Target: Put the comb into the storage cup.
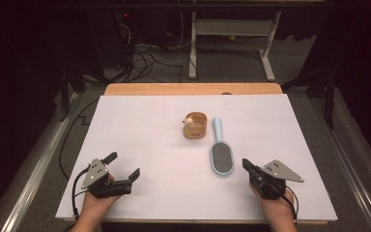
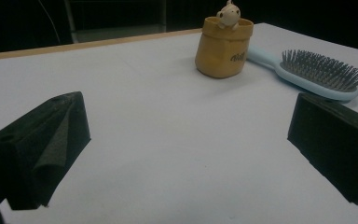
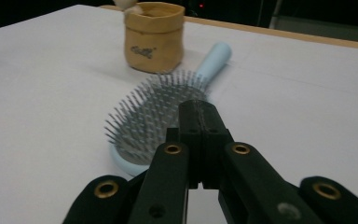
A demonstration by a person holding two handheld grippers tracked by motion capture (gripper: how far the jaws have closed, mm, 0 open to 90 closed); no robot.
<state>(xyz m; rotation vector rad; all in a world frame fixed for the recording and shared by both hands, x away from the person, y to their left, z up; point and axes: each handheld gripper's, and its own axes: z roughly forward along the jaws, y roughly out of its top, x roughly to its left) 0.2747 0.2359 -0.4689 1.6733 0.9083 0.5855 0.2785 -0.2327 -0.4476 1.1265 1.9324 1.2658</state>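
With my right gripper (image 1: pixel 248 166) pressed together on nothing beside the light-blue plastic paddle hairbrush (image 1: pixel 221 155) lying mid-surface toward the near edge, and my left gripper (image 1: pixel 122 166) apart, I judge the reach underway; next, reopen around the brush.

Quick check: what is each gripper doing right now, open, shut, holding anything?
Left gripper: open, holding nothing.
Right gripper: shut, jaws pressed together with nothing between them, just short of the hairbrush.
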